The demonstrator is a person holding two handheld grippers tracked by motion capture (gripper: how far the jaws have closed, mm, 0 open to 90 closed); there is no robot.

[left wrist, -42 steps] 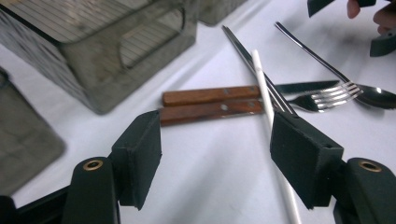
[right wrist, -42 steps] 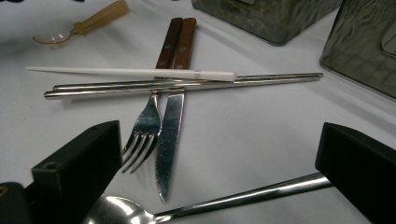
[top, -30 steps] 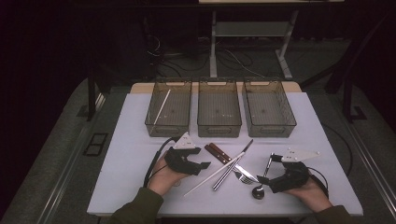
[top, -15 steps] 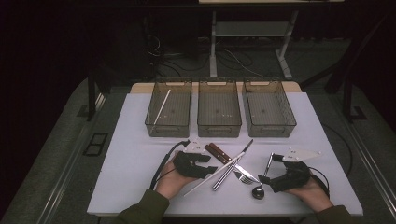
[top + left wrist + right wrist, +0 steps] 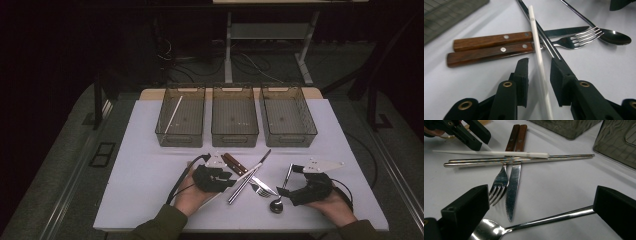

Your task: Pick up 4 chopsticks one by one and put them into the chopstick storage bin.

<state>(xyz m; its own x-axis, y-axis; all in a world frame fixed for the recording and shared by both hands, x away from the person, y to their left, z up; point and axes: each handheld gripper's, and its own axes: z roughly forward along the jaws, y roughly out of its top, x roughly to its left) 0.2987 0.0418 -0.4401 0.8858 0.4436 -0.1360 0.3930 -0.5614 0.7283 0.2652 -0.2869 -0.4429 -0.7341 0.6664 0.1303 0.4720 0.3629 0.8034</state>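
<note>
Down on the white counter (image 5: 150, 165), left hand-held gripper (image 5: 539, 75) goes for the slim white plastic chopstick (image 5: 537, 45).
Its jaws have just been closing, chopstick between them atop the steel chopsticks (image 5: 549, 50), pads not pressing yet; next, finish the pinch and lift cleanly.

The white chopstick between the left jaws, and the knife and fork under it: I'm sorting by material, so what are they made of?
White chopstick: smooth, matte, uniformly white, likely plastic or melamine. Knife: bright mirror-like serrated blade, probably stainless steel, with a riveted brown grained handle, seemingly wood. Fork: shiny steel-looking tines, matching wooden-looking handle.
</note>
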